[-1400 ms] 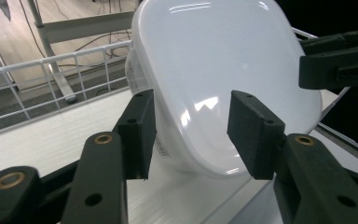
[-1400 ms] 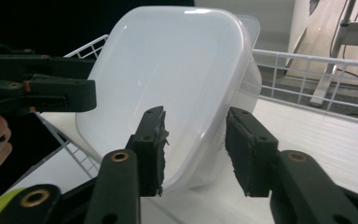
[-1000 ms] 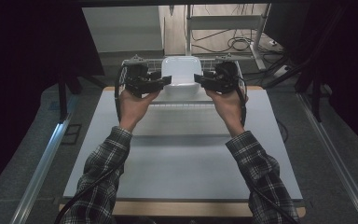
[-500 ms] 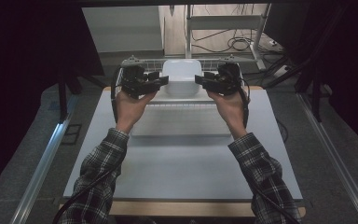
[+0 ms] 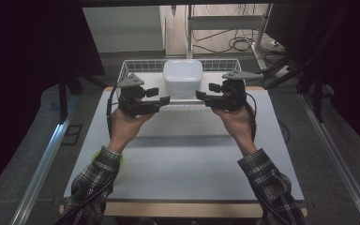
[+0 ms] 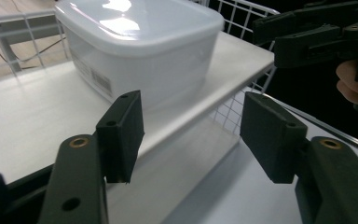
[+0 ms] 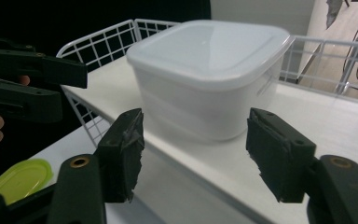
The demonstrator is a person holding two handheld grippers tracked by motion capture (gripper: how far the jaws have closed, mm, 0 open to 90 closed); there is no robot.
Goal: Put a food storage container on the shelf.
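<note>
Dim high view, dark borders; overhead glare on container lid (image 6: 135,18), perhaps slightly soft.

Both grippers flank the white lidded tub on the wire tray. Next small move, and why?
Probably draw both hands a little further back. The white tub stands upright, lid on, on the wire tray. The left gripper and right gripper have just been opening; their jaws stand apart with nothing between them, near the tray's front edge.
</note>
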